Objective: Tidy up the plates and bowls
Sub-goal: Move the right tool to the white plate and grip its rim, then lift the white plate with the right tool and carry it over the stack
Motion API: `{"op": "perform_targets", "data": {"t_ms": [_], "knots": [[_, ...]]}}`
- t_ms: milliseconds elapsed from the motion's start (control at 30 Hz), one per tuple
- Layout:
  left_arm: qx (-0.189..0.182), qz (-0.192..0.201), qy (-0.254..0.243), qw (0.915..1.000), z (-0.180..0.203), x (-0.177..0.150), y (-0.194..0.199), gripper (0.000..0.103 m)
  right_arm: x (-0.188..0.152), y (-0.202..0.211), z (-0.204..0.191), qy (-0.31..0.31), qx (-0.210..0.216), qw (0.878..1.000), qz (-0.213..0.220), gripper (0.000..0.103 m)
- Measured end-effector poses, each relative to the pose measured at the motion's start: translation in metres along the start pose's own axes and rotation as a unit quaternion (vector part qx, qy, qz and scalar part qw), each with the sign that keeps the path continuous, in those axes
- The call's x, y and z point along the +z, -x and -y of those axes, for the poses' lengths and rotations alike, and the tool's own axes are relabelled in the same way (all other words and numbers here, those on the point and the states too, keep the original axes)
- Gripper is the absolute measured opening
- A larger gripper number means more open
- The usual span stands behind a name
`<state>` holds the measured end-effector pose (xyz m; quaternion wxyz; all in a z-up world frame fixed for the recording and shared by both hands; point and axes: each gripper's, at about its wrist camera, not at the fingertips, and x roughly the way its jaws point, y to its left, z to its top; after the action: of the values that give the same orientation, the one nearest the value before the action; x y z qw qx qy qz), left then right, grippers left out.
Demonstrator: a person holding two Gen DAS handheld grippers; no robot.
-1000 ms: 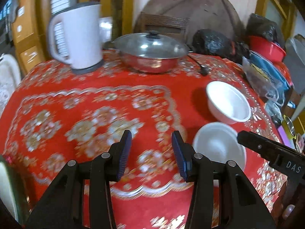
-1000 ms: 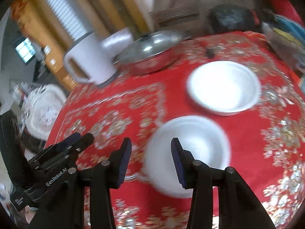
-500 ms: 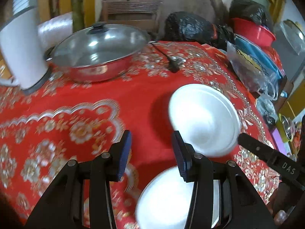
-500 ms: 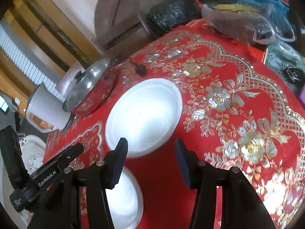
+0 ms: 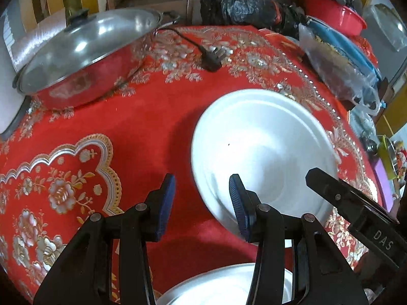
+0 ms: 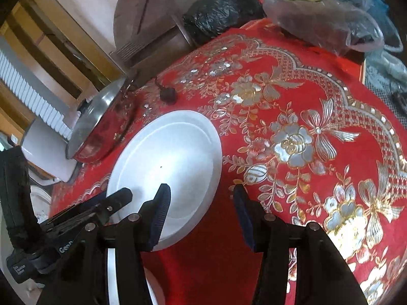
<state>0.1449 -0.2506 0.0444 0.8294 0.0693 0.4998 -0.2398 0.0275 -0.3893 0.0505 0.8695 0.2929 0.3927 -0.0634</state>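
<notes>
Far white bowl [image 5: 262,150], on the red tablecloth [image 5: 152,132]: its near-left rim runs between the pads of the left gripper [image 5: 202,204], right pad over the bowl's inside, left pad over bare cloth, neither visibly pressing. Left gripper: jaws part-open, holding nothing, pitched steeply down at the table. Right gripper [image 6: 201,214]: jaws have just been opening and now stand part-open with nothing held; the same bowl's right rim passes between its pads, left pad over the bowl, right pad above cloth (contact with the rim cannot be told). It too tilts down, rolled to one side. Each gripper's body shows at the edge of the other's view, one to either side of the bowl. Near white bowl [image 5: 223,287]: lower frame edge, beneath the left gripper, empty as far as visible. Lidded steel pan [image 5: 84,56]: back left, contents hidden under the glass lid. Black plug [image 5: 212,59] and cord: on the cloth beyond the far bowl. Red basin [image 5: 333,15], black bags [image 5: 239,6]: off the table's far side.
</notes>
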Motion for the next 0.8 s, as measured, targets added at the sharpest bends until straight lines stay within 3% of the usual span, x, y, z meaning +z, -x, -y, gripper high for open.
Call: {"op": "perform_targets", "data": {"t_ms": [67,100,133,200,367,800], "knots": [[0.004,0.001,0.017,0.9999,-0.006,-0.002,-0.001,0.037,-0.001,-0.004,0.000,0.008,-0.001,1.000,-0.003,0.045],[0.004,-0.003,0.020,0.9998,-0.007,-0.001,-0.002,0.025,-0.002,-0.006,-0.001,0.012,-0.002,1.000,-0.007,0.040],[-0.002,-0.009,0.024,0.9997,-0.009,-0.002,-0.003,0.021,-0.003,-0.009,-0.001,0.014,0.000,1.000,-0.012,0.039],[-0.001,-0.009,0.023,0.9997,-0.010,-0.004,-0.001,0.016,-0.005,-0.012,-0.006,0.027,0.003,0.999,-0.020,0.035],[0.007,0.000,0.030,0.9995,-0.018,-0.007,0.011,0.016,-0.011,-0.015,-0.026,0.067,-0.003,0.997,-0.030,0.025],[0.018,0.036,0.060,0.9974,-0.049,-0.015,0.063,0.016,-0.017,0.007,-0.080,0.127,-0.003,0.992,-0.009,0.025]]}}
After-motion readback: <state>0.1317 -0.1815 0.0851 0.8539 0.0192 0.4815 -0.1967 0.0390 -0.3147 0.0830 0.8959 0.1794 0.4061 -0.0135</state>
